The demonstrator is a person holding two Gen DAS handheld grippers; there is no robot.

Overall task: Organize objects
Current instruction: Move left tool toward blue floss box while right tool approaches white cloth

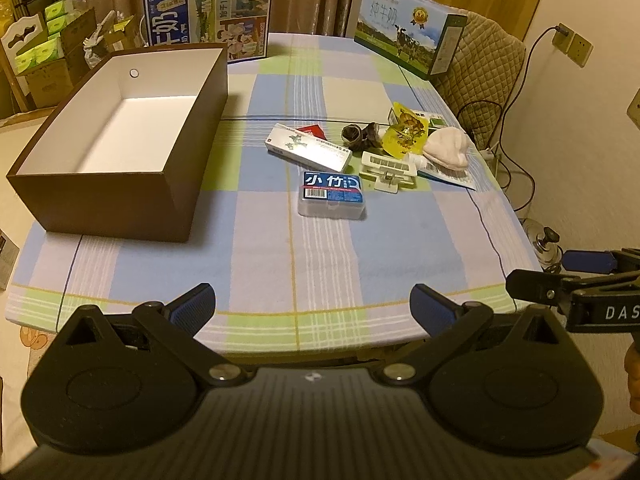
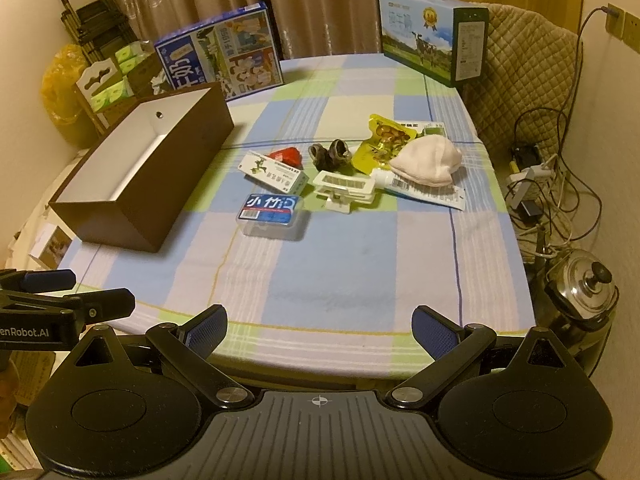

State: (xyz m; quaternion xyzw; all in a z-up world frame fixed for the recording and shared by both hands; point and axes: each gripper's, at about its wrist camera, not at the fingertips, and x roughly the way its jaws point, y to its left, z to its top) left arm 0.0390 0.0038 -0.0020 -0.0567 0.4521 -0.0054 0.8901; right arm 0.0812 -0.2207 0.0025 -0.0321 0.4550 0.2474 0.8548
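An empty brown box (image 1: 120,184) (image 2: 132,216) with a white inside stands on the table's left. Right of it lies a cluster: a clear case with a blue label (image 1: 332,196) (image 2: 276,214), a white carton (image 1: 308,148) (image 2: 276,172), a white clip (image 1: 390,168) (image 2: 344,188), a dark rolled sock pair (image 1: 360,134) (image 2: 330,154), a yellow snack pouch (image 1: 406,132) (image 2: 380,144), a pink cloth (image 1: 446,148) (image 2: 426,162), a tube (image 2: 420,190) and a red packet (image 2: 286,155). My left gripper (image 1: 314,308) and right gripper (image 2: 320,330) hover open over the near table edge, holding nothing.
Two milk cartons stand at the table's back: a blue one (image 1: 208,16) (image 2: 220,52) and a green-sided one (image 1: 408,28) (image 2: 432,36). A quilted chair (image 2: 528,76), cables and a metal pot (image 2: 584,292) sit to the right. Checked cloth (image 2: 360,264) covers the table.
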